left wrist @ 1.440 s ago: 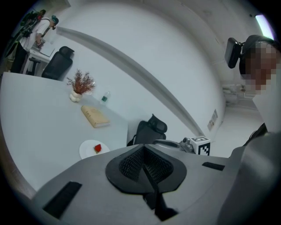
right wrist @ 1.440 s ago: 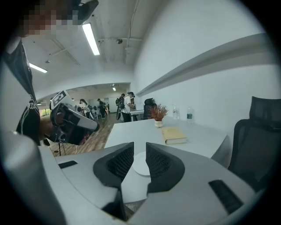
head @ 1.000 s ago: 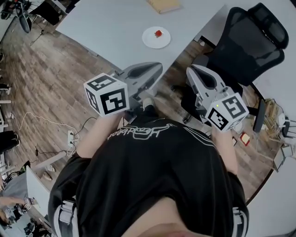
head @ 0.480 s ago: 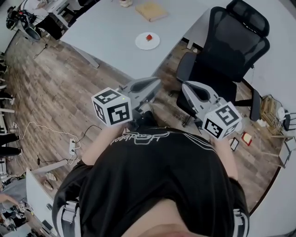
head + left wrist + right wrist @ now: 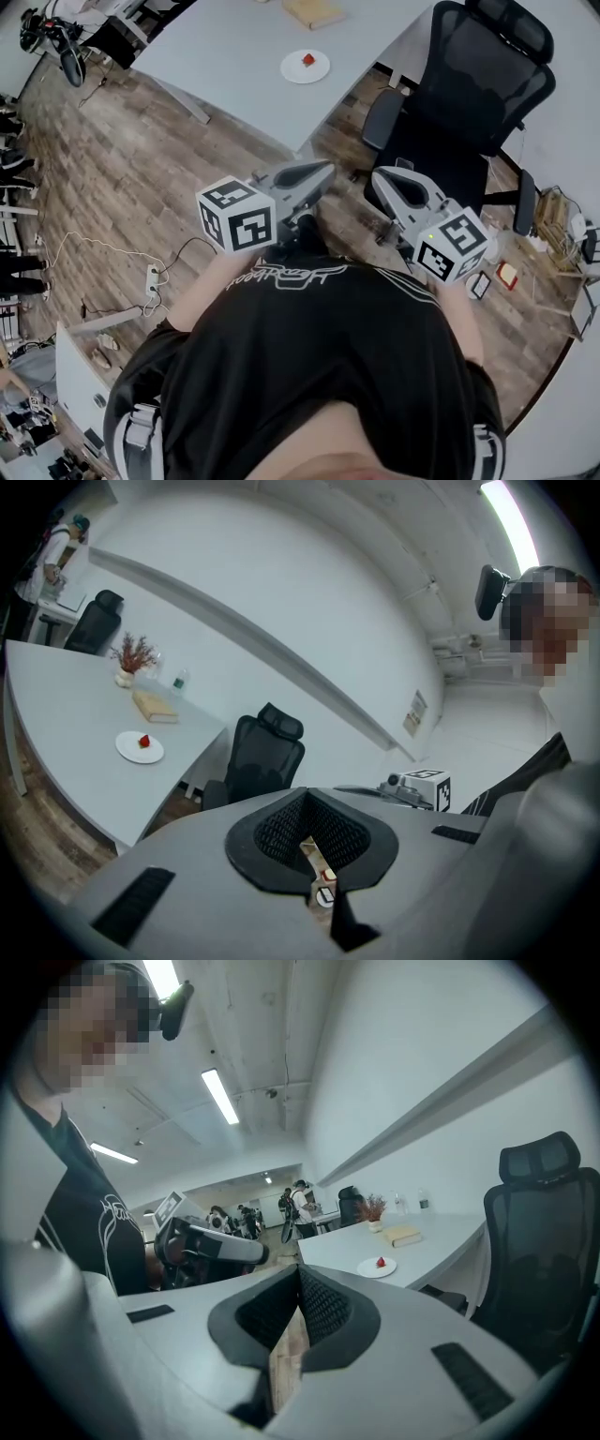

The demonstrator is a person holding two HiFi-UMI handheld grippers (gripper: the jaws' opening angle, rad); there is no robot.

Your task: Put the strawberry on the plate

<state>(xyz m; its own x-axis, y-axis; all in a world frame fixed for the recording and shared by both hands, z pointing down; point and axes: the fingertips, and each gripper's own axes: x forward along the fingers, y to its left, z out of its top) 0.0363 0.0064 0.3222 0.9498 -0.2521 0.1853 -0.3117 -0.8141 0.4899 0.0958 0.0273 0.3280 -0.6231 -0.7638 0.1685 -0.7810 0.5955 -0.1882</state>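
While held near the body, well apart from the table and left of the chair, neither tool busy with anything. Left gripper: jaws together, only a thin slit of floor between them, nothing gripped. Right gripper: likewise closed and empty. Far off on the table, near its right edge, plate; on it, slightly off centre, strawberry.

Judged from that: task apparently done, fruit lying on the plate and neither tool near it. Nothing obvious left, except perhaps lowering the grippers.

Hard to make out or cut off:
- Far end of the table out of frame at the top of the head view.
- Much of the near floor covered by the dark shirt in the head view.
- Book beyond the plate clipped by the top edge.
- Strawberry too small in every view to tell upright from tipped over, or whole from cut.
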